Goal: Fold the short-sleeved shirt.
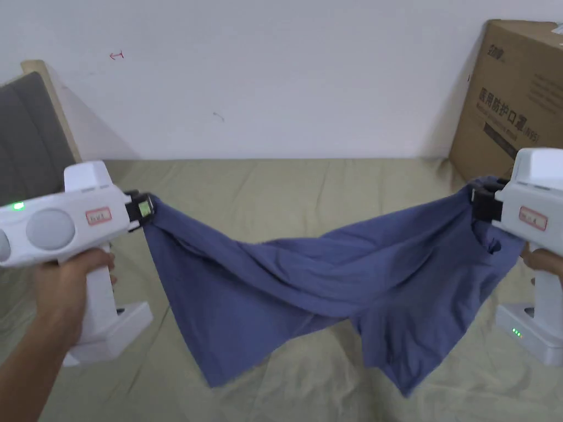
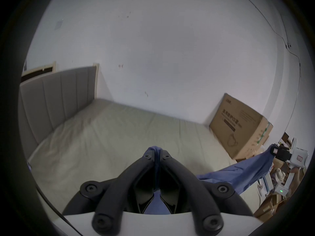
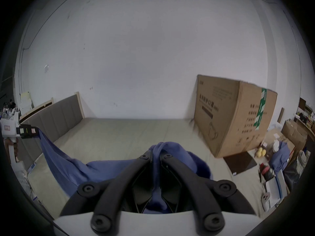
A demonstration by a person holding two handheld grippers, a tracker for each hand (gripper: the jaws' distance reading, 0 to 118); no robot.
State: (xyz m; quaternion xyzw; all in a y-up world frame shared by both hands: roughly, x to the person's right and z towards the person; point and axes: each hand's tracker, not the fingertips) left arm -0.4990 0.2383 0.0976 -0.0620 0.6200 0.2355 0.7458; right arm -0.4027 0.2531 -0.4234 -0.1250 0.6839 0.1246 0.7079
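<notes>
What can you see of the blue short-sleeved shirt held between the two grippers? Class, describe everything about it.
The blue short-sleeved shirt is soft, thin, plain cloth, crumpled and twisted, not yet folded. It hangs stretched between the left gripper and the right gripper, each shut on a bunched edge. Its middle sags, and two loose flaps droop towards the beige bed sheet; whether they touch it cannot be told. In each gripper view, cloth is pinched between the black jaws and pokes out beyond their tips.

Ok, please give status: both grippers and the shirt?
Left gripper, right gripper shut on blue shirt. Shirt hangs between, unfolded. Cardboard box nearby.
</notes>
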